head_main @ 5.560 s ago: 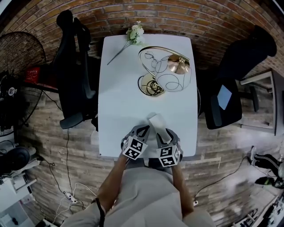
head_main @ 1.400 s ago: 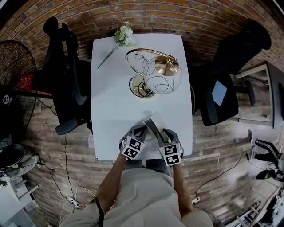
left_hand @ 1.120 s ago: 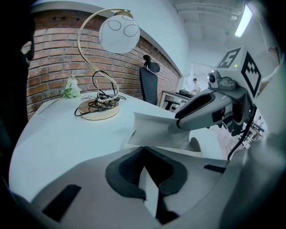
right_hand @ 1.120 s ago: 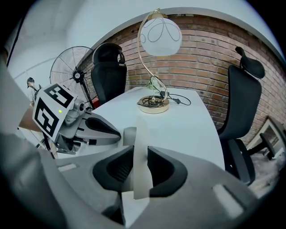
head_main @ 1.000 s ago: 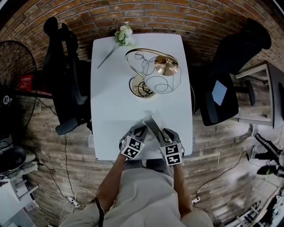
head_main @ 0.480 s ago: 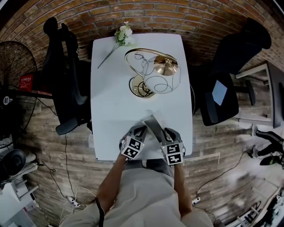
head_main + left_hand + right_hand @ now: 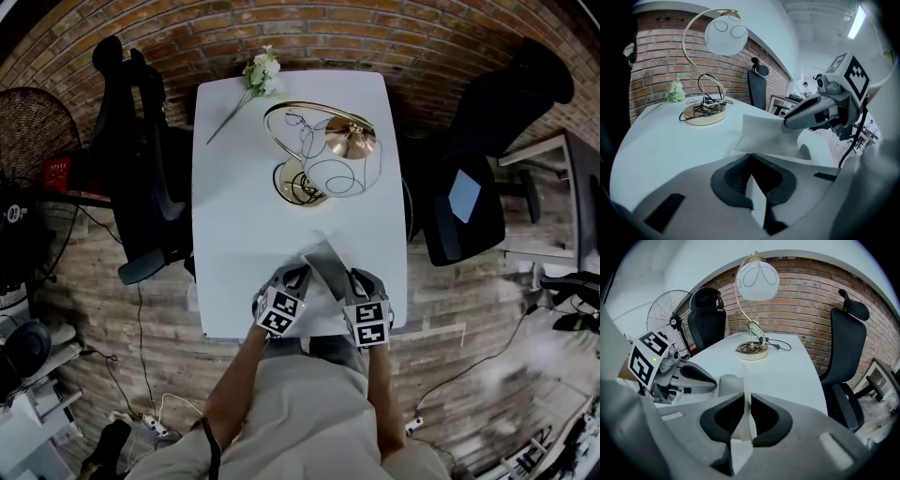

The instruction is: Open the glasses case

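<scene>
Glasses case: the white glasses case (image 7: 325, 265) sits between the two grippers at the near end of the table, held by both.
Right gripper: the right gripper (image 7: 745, 420) has its jaws almost together. They have just been closing, and the thin white lid (image 7: 746, 392) stands on edge between the dark pads.
Right gripper's hold: the pads pinch the lid on both sides, and it runs straight out ahead of the jaws.
Left gripper: the left gripper (image 7: 753, 190) has its jaws drawn nearly shut, with a narrow white edge of the case wedged between the pads.
Lid from the left gripper view: it rises as a pale tilted sheet just beyond the jaws, with the right gripper's tip at its far right corner.
Case body: its rounded white end shows just ahead of the left gripper's finger in the right gripper view.
Head view: the left gripper (image 7: 297, 276) and right gripper (image 7: 357, 280) flank the case, side by side, marker cubes toward the person.
Table: the white table (image 7: 239, 220) carries the case close to its near edge.
Lamp: the gold-stemmed lamp (image 7: 323, 150) with a white globe stands well beyond the case.
Flower: a white flower (image 7: 260, 70) lies at the far left corner.
Chairs: a black left chair (image 7: 141, 159) and a black right chair (image 7: 492, 131) stand beside the table.
</scene>
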`<act>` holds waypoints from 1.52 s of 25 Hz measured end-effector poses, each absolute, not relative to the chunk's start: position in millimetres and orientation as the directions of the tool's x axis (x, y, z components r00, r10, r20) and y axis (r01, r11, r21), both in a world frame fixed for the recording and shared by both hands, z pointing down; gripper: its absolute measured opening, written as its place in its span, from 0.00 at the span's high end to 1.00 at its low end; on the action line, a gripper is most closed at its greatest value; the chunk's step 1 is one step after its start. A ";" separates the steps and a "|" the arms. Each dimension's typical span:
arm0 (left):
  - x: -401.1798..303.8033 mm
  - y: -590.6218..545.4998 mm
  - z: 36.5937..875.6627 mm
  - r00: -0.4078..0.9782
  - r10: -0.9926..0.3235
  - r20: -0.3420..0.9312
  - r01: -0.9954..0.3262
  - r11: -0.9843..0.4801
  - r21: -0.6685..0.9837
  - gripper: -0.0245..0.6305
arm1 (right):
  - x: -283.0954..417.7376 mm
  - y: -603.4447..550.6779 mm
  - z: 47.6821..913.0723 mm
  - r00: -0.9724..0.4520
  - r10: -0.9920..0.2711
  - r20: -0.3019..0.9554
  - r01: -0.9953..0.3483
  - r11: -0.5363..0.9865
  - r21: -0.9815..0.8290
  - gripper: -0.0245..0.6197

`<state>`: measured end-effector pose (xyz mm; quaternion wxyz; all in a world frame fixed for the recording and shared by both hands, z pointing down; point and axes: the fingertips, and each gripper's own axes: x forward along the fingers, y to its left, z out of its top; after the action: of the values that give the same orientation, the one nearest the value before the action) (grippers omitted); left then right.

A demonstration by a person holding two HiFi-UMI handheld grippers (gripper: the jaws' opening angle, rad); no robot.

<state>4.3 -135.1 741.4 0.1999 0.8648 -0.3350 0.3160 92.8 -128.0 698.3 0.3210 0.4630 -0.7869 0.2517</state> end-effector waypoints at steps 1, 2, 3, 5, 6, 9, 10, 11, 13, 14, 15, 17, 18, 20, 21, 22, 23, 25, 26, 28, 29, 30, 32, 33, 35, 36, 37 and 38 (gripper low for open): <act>4.2 -135.1 741.4 0.576 -0.454 0.680 -0.706 -0.695 0.134 0.96 | 94.4 -128.2 698.7 -0.361 -0.569 0.739 -0.893 0.440 -0.097 0.89; 4.2 -135.1 741.4 0.576 -0.454 0.680 -0.706 -0.695 0.134 0.96 | 96.0 -128.4 699.0 -0.357 -0.571 0.739 -0.895 0.435 -0.096 0.89; 4.1 -135.1 741.4 0.576 -0.454 0.680 -0.707 -0.695 0.134 0.96 | 97.7 -128.5 699.2 -0.353 -0.573 0.740 -0.897 0.431 -0.095 0.89; 4.2 -135.0 741.4 0.575 -0.454 0.680 -0.707 -0.694 0.135 0.96 | 101.1 -128.7 699.6 -0.348 -0.575 0.741 -0.901 0.424 -0.094 0.89; 4.3 -134.9 741.4 0.575 -0.454 0.681 -0.708 -0.693 0.135 0.96 | 102.6 -128.7 699.8 -0.346 -0.576 0.741 -0.902 0.422 -0.093 0.89; 4.4 -134.9 741.5 0.573 -0.455 0.682 -0.709 -0.692 0.134 0.96 | 105.6 -129.1 700.7 -0.342 -0.578 0.741 -0.905 0.414 -0.095 0.89; 4.4 -135.1 741.5 0.572 -0.455 0.683 -0.710 -0.692 0.133 0.96 | 106.3 -129.4 701.0 -0.341 -0.579 0.741 -0.906 0.412 -0.095 0.89; 4.4 -135.3 741.5 0.571 -0.456 0.683 -0.711 -0.691 0.133 0.96 | 107.1 -129.9 701.1 -0.340 -0.580 0.741 -0.907 0.410 -0.095 0.89; 4.5 -135.4 741.1 0.569 -0.457 0.684 -0.712 -0.689 0.132 0.96 | 108.5 -130.4 701.3 -0.337 -0.582 0.740 -0.909 0.407 -0.094 0.89; 4.6 -135.2 741.1 0.568 -0.457 0.684 -0.713 -0.689 0.132 0.96 | 109.3 -130.3 701.6 -0.335 -0.582 0.741 -0.910 0.405 -0.094 0.89; 4.6 -134.9 741.3 0.568 -0.458 0.684 -0.713 -0.689 0.131 0.96 | 110.2 -130.1 702.0 -0.333 -0.583 0.741 -0.911 0.403 -0.093 0.89; 4.3 -134.8 742.0 0.565 -0.459 0.686 -0.714 -0.688 0.128 0.96 | 112.2 -130.2 703.1 -0.329 -0.584 0.742 -0.912 0.399 -0.091 0.89; 4.3 -134.8 742.1 0.564 -0.459 0.687 -0.715 -0.688 0.127 0.96 | 113.3 -130.3 703.6 -0.327 -0.585 0.742 -0.913 0.397 -0.089 0.89; 4.5 -135.0 741.7 0.562 -0.459 0.688 -0.716 -0.687 0.126 0.96 | 115.7 -130.6 704.2 -0.321 -0.586 0.744 -0.916 0.393 -0.085 0.89; 4.6 -135.1 741.6 0.561 -0.459 0.688 -0.716 -0.686 0.126 0.96 | 116.9 -130.7 704.6 -0.317 -0.587 0.745 -0.917 0.391 -0.082 0.89; 4.6 -135.0 741.8 0.560 -0.459 0.689 -0.717 -0.686 0.126 0.96 | 118.0 -130.7 704.9 -0.314 -0.588 0.745 -0.918 0.388 -0.080 0.89; 4.6 -135.0 742.0 0.560 -0.459 0.690 -0.717 -0.686 0.125 0.96 | 119.1 -130.7 705.4 -0.311 -0.589 0.746 -0.919 0.386 -0.078 0.89; 4.4 -135.1 742.4 0.559 -0.460 0.690 -0.718 -0.684 0.126 0.96 | 120.7 -130.7 706.3 -0.305 -0.591 0.747 -0.921 0.381 -0.074 0.89; 4.4 -135.2 742.3 0.559 -0.460 0.690 -0.719 -0.684 0.126 0.96 | 121.3 -130.8 706.7 -0.303 -0.592 0.747 -0.922 0.379 -0.073 0.89; 4.5 -135.5 742.0 0.558 -0.461 0.690 -0.719 -0.683 0.125 0.96 | 122.4 -131.1 706.9 -0.299 -0.594 0.747 -0.924 0.375 -0.071 0.89; 4.7 -135.8 741.6 0.558 -0.461 0.689 -0.719 -0.683 0.125 0.96 | 122.8 -131.4 706.8 -0.297 -0.596 0.746 -0.925 0.374 -0.069 0.89; 4.9 -136.0 741.2 0.558 -0.462 0.689 -0.720 -0.683 0.125 0.96 | 123.3 -131.7 706.9 -0.295 -0.597 0.746 -0.925 0.373 -0.068 0.89; 5.1 -136.3 740.9 0.558 -0.463 0.689 -0.720 -0.682 0.125 0.96 | 124.6 -132.3 707.8 -0.291 -0.599 0.746 -0.926 0.372 -0.063 0.89; 5.2 -136.6 741.1 0.557 -0.463 0.689 -0.721 -0.682 0.125 0.96 | 125.3 -132.7 708.6 -0.288 -0.600 0.746 -0.927 0.370 -0.060 0.89; 5.3 -137.2 741.7 0.558 -0.464 0.688 -0.721 -0.681 0.126 0.96 | 127.0 -133.6 710.4 -0.283 -0.601 0.748 -0.928 0.369 -0.055 0.89; 5.3 -137.5 741.9 0.559 -0.463 0.688 -0.722 -0.680 0.128 0.96 | 127.7 -134.1 710.9 -0.281 -0.601 0.748 -0.928 0.368 -0.053 0.89; 5.2 -137.8 742.0 0.560 -0.462 0.688 -0.722 -0.680 0.130 0.96 | 128.2 -134.6 711.3 -0.279 -0.601 0.749 -0.929 0.367 -0.051 0.89; 5.2 -138.0 741.9 0.560 -0.461 0.688 -0.722 -0.680 0.132 0.96 | 128.6 -135.0 711.5 -0.278 -0.602 0.749 -0.929 0.366 -0.050 0.89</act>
<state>5.2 -138.0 741.9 0.2043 0.8594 -0.3442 0.3183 128.6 -135.0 711.5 0.3268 0.5043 -0.7591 0.2503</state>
